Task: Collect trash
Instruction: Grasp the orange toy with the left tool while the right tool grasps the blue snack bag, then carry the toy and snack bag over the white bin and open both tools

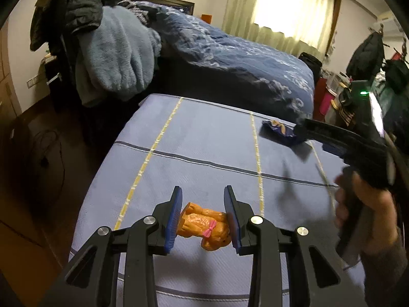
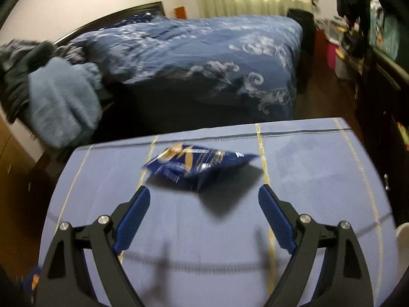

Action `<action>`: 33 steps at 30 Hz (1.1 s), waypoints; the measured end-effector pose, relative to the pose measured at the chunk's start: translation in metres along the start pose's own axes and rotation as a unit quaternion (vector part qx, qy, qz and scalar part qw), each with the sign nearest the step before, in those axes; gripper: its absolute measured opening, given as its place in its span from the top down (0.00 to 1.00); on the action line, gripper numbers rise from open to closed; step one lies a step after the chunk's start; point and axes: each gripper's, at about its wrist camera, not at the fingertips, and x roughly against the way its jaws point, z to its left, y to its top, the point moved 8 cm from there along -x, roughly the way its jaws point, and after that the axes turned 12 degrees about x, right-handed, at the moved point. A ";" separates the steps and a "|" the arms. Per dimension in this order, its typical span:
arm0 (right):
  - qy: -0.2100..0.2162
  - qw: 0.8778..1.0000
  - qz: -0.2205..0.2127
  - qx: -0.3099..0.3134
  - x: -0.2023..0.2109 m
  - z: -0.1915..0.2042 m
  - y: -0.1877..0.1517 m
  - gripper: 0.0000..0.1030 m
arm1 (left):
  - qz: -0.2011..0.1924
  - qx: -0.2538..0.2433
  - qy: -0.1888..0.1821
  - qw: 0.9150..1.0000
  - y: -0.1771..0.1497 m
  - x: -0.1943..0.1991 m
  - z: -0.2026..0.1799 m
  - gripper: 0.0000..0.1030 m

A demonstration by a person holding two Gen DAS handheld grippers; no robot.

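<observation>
Two tools over striped surface (image 1: 204, 138). Left tool (image 1: 203, 217) clenched on orange dog figurine (image 1: 204, 226). Right tool (image 2: 204, 215) spread wide, just short of blue snack wrapper (image 2: 196, 163) lying mid-surface. Wrapper probably light, crinkly, slippery; best pinched at raised edge.

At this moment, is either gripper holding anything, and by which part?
The left gripper clamps the orange toy dog across its sides. The right gripper is open, holding nothing, short of the blue snack wrapper.
</observation>
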 end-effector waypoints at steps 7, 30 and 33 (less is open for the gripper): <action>-0.018 0.999 0.019 -0.028 -0.040 -0.003 0.008 0.49 | 0.015 0.015 0.008 1.000 0.001 -0.016 0.015 0.67; 0.029 0.999 0.009 -0.016 0.077 0.006 -0.064 0.85 | 0.001 -0.003 -0.008 1.000 -0.024 0.037 -0.004 0.67; 0.042 0.999 0.004 -0.014 0.101 0.008 -0.083 0.85 | -0.001 -0.016 -0.013 1.000 -0.029 0.047 -0.015 0.67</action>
